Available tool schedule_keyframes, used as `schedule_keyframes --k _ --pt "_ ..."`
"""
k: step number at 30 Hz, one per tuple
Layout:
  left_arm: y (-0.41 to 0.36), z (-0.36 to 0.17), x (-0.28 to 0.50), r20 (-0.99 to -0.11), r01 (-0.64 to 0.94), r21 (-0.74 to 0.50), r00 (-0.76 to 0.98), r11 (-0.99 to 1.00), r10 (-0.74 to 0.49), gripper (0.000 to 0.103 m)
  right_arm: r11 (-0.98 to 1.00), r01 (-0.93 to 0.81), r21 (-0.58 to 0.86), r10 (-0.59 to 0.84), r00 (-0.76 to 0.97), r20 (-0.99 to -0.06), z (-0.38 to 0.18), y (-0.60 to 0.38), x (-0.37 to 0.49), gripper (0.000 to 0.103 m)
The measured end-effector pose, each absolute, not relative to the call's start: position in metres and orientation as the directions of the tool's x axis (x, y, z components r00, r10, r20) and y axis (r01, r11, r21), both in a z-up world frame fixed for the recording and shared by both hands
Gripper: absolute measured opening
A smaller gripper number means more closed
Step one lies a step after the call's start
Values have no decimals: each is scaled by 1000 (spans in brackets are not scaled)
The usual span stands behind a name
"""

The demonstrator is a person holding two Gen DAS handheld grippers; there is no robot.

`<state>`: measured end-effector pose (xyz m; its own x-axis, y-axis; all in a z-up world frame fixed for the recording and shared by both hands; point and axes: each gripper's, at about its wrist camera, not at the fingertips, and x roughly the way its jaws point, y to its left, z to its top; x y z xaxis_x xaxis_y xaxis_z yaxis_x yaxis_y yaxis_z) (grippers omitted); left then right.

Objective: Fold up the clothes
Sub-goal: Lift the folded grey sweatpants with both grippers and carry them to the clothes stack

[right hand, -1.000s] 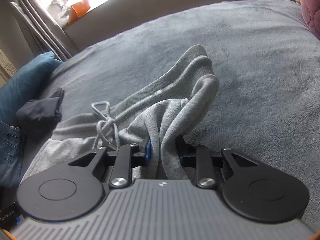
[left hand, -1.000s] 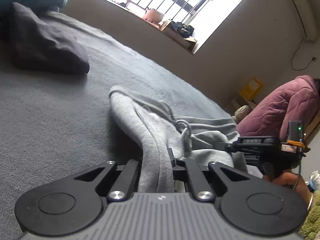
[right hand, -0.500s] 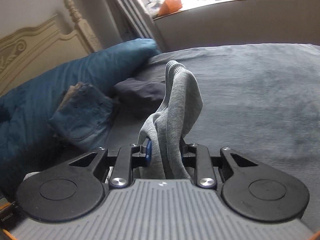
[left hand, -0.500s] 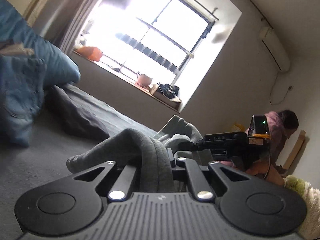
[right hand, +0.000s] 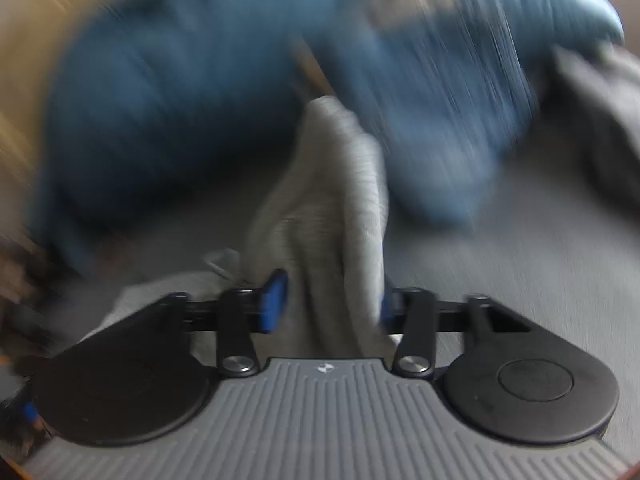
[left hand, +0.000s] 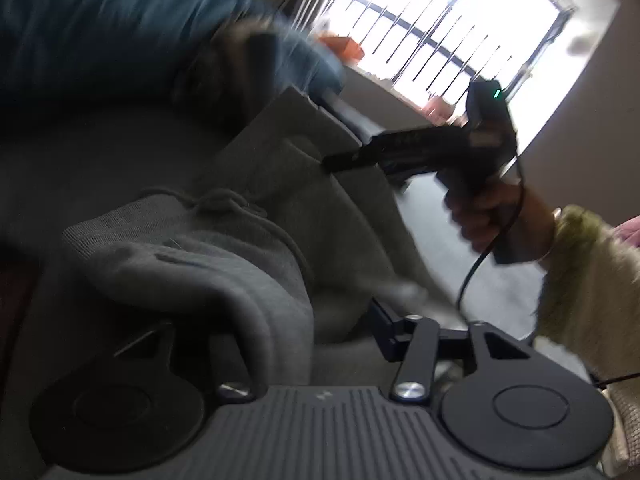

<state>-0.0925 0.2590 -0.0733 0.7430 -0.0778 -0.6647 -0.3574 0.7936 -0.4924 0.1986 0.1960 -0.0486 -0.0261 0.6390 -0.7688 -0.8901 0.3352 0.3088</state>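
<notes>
Left gripper [left hand: 320, 320] and right gripper [right hand: 332, 300]: jaws opening, grey sweatpants [right hand: 332, 200] between them. Fold judged part-done; flattening on bed [right hand: 540, 240] left.

A home bedroom; a bed [left hand: 100, 152] with a grey cover, a big blue pillow [left hand: 100, 20] at its head, a barred window [left hand: 440, 32] beyond it.

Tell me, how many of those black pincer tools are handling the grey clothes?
2. The left gripper, jaws opening, has grey sweatpants draped over it; the right gripper, jaws also opening, is held in a hand further along the fabric.
</notes>
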Motion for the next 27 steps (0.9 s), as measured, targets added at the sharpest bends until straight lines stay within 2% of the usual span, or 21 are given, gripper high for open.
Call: schedule_keyframes --k 1,3,4,6,8,9,11,13,17,19,20,21,22,23,24,27 --pt "266 -89 -94 -695 -394 -526 710 754 -113 53 386 -882 272 574 -1 -819 -67 201 202 51" --pt "279 -101 -103 -669 -415 -603 728 681 -148 56 461 -854 241 505 29 -863 -89 201 213 51" --pt "285 -99 -107 -644 -412 -633 750 656 -151 66 475 -836 276 531 22 -847 -86 195 219 51" --pt "295 -97 -115 -603 -406 -676 785 616 -145 76 487 -804 341 587 13 -810 -78 188 230 56" --pt "302 -98 -123 -573 -404 -711 808 576 -140 76 486 -777 401 643 7 -765 -66 185 241 64" --pt "307 -100 -123 -572 -415 -721 809 555 -138 76 483 -763 431 670 6 -742 -61 184 246 70" --pt "318 -107 -120 -588 -457 -725 800 515 -118 76 475 -754 454 696 7 -718 -56 190 254 76" --pt "325 -116 -112 -617 -518 -722 781 458 -90 74 469 -760 451 701 9 -713 -57 203 259 76" --pt "337 -132 -110 -599 -546 -761 799 351 -55 68 472 -745 471 690 -21 -724 -86 229 274 76" --pt "337 -132 -105 -595 -547 -757 803 358 -31 65 473 -747 467 666 -43 -745 -100 242 272 69" --pt "336 -132 -103 -596 -550 -752 803 363 -19 62 473 -763 441 652 -34 -758 -103 249 268 58" --pt "336 -132 -100 -603 -558 -741 798 374 -5 50 462 -787 408 646 -16 -763 -103 256 263 46" --pt "336 -131 -96 -616 -571 -722 788 390 11 29 443 -807 391 653 -8 -757 -100 259 259 34" --pt "337 -130 -92 -624 -578 -703 781 415 29 16 437 -816 380 656 0 -754 -96 263 256 9" --pt "337 -128 -88 -627 -578 -684 778 444 46 9 442 -830 341 654 37 -756 -90 265 251 7" --pt "329 -105 -85 -545 -514 -648 829 562 129 7 390 -872 297 715 84 -694 -67 255 240 3"
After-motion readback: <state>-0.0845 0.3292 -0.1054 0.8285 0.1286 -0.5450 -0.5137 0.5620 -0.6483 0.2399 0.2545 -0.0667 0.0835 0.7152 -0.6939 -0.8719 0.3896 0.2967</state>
